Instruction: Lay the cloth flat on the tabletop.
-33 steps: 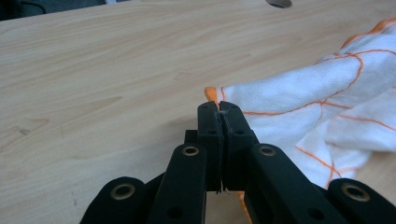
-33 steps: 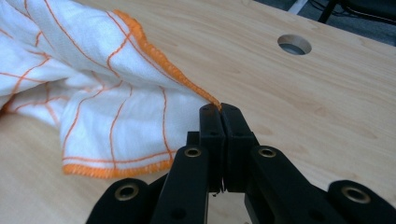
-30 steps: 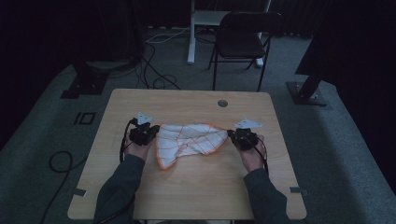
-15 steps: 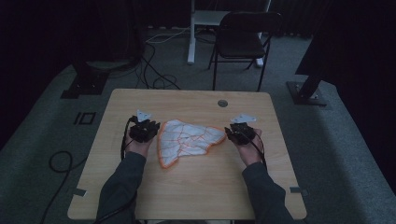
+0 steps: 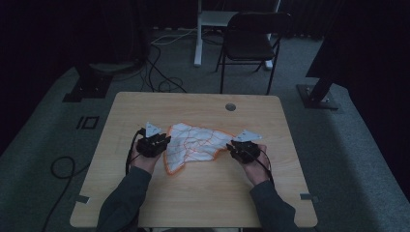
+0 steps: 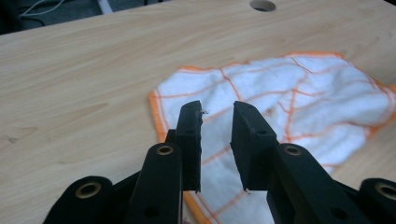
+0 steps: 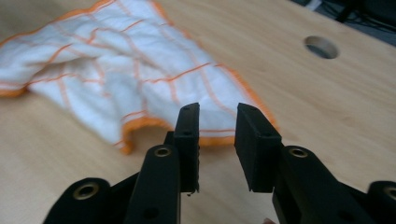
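A white cloth point(image 5: 196, 145) with orange lines and an orange hem lies slack and rumpled on the wooden table point(image 5: 193, 203). My left gripper point(image 5: 164, 141) is at its left edge. Its jaws have just been opening and now stand apart over the cloth point(image 6: 280, 107), with nothing pinched between them point(image 6: 217, 109). My right gripper point(image 5: 232, 146) sits at the cloth's right corner. Its jaws have just opened and then closed a little. The gap point(image 7: 218, 112) is empty, and the hem of the cloth point(image 7: 116, 70) lies just beyond the tips.
A round cable hole point(image 5: 230, 107) is in the table behind the cloth. A black folding chair point(image 5: 254, 38) stands beyond the far edge. Cables point(image 5: 63, 166) and dark stand bases point(image 5: 316, 96) lie on the grey floor around the table.
A second ago both grippers held the cloth stretched between them. Both have let go and the cloth has settled loosely on the table.
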Demonstrator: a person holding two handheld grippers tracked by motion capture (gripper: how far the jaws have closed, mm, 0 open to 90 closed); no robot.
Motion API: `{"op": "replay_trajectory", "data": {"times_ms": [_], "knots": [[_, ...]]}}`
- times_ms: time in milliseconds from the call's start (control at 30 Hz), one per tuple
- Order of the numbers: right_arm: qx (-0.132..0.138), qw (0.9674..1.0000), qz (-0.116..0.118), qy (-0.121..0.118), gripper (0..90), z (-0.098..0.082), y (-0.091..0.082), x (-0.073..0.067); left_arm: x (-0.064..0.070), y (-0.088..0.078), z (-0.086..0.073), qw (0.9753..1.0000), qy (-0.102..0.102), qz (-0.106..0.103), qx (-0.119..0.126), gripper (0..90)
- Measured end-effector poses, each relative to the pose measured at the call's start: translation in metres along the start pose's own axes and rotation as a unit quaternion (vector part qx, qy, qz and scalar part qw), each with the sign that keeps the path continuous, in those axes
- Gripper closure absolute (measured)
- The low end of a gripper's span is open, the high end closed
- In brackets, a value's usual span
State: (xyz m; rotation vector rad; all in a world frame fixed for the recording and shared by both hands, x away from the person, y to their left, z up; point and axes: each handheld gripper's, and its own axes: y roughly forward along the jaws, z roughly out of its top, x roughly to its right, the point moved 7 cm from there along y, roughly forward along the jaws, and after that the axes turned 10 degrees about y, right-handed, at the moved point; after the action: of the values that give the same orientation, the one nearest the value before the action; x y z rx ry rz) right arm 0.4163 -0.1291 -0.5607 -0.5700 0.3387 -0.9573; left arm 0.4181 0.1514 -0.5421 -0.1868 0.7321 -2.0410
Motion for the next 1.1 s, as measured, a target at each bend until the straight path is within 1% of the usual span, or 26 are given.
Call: {"op": "replay_trajectory", "data": {"times_ms": [33, 100, 133, 200, 267, 300, 333, 367, 400, 467, 600, 633, 667, 700, 733, 767, 833, 900, 933, 967, 1000, 1033, 1100], "knots": [[0.000, 1.0000, 0.000, 0.000, 72.9, 0.000, 0.000, 0.000, 0.005, -0.001, -0.002, 1.0000, 0.006, -0.005, 0.000, 74.0], [-0.003, 0.9997, 0.018, -0.016, 80.1, -0.005, 0.000, -0.011, 0.012, -0.001, -0.008, 0.9998, 0.018, -0.011, -0.005, 76.1], [-0.003, 0.9997, 0.018, -0.016, 80.1, -0.005, 0.000, -0.011, 0.012, -0.001, -0.008, 0.9998, 0.018, -0.011, -0.005, 76.2], [-0.004, 0.9995, 0.024, -0.023, 81.4, -0.007, 0.001, -0.016, 0.019, -0.002, -0.011, 0.9996, 0.021, -0.018, -0.004, 76.2], [-0.006, 0.9994, 0.027, -0.022, 81.5, -0.010, 0.001, -0.018, 0.021, -0.003, -0.011, 0.9996, 0.022, -0.020, -0.002, 76.2], [-0.007, 0.9993, 0.028, -0.022, 81.7, -0.011, 0.002, -0.019, 0.026, -0.006, -0.013, 0.9995, 0.024, -0.022, 0.002, 76.2], [-0.007, 0.9993, 0.028, -0.022, 81.7, -0.011, 0.002, -0.019, 0.026, -0.006, -0.013, 0.9995, 0.024, -0.022, 0.002, 76.1], [-0.009, 0.9992, 0.030, -0.024, 81.8, -0.013, 0.003, -0.021, 0.032, -0.007, -0.017, 0.9992, 0.030, -0.028, 0.003, 76.1], [-0.018, 0.9987, 0.032, -0.034, 81.8, -0.018, 0.006, -0.025, 0.034, -0.007, -0.019, 0.9991, 0.032, -0.029, 0.002, 76.0], [-0.023, 0.9985, 0.035, -0.036, 81.7, -0.022, 0.008, -0.028, 0.039, -0.008, -0.024, 0.9989, 0.034, -0.034, 0.000, 75.9], [-0.030, 0.9982, 0.038, -0.035, 80.7, -0.028, 0.012, -0.031, 0.044, -0.009, -0.030, 0.9988, 0.030, -0.040, -0.002, 75.9], [-0.034, 0.9979, 0.040, -0.039, 79.1, -0.032, 0.016, -0.034, 0.050, -0.009, -0.035, 0.9983, 0.034, -0.046, -0.008, 75.9], [-0.035, 0.9978, 0.040, -0.040, 78.4, -0.033, 0.017, -0.035, 0.050, -0.009, -0.035, 0.9983, 0.034, -0.046, -0.008, 75.8], [-0.037, 0.9977, 0.041, -0.039, 78.1, -0.034, 0.018, -0.036, 0.055, -0.009, -0.039, 0.9981, 0.035, -0.050, -0.009, 75.6], [-0.037, 0.9977, 0.042, -0.038, 77.5, -0.034, 0.019, -0.037, 0.055, -0.009, -0.039, 0.9981, 0.035, -0.050, -0.009, 75.2], [-0.037, 0.9977, 0.042, -0.038, 77.5, -0.034, 0.019, -0.037, 0.058, -0.008, -0.041, 0.9979, 0.035, -0.053, -0.012, 75.2], [-0.039, 0.9975, 0.043, -0.039, 76.0, -0.035, 0.022, -0.038, 0.063, -0.008, -0.044, 0.9975, 0.035, -0.059, -0.013, 74.0], [-0.041, 0.9974, 0.043, -0.041, 73.9, -0.035, 0.025, -0.039, 0.069, -0.006, -0.047, 0.9965, 0.038, -0.073, -0.016, 70.5], [-0.042, 0.9975, 0.042, -0.038, 73.3, -0.035, 0.025, -0.040, 0.073, -0.003, -0.051, 0.9960, 0.042, -0.075, -0.023, 69.0], [-0.042, 0.9975, 0.042, -0.038, 73.3, -0.035, 0.025, -0.040, 0.073, -0.003, -0.051, 0.9960, 0.042, -0.075, -0.023, 66.6], [-0.043, 0.9976, 0.040, -0.038, 72.8, -0.035, 0.027, -0.039, 0.075, 0.000, -0.053, 0.9957, 0.042, -0.078, -0.027, 66.6], [-0.045, 0.9975, 0.040, -0.037, 72.8, -0.034, 0.029, -0.039, 0.076, 0.001, -0.055, 0.9957, 0.043, -0.076, -0.030, 63.8], [-0.047, 0.9975, 0.038, -0.036, 72.4, -0.034, 0.030, -0.039, 0.077, 0.003, -0.058, 0.9954, 0.050, -0.072, -0.038, 61.1]]}}
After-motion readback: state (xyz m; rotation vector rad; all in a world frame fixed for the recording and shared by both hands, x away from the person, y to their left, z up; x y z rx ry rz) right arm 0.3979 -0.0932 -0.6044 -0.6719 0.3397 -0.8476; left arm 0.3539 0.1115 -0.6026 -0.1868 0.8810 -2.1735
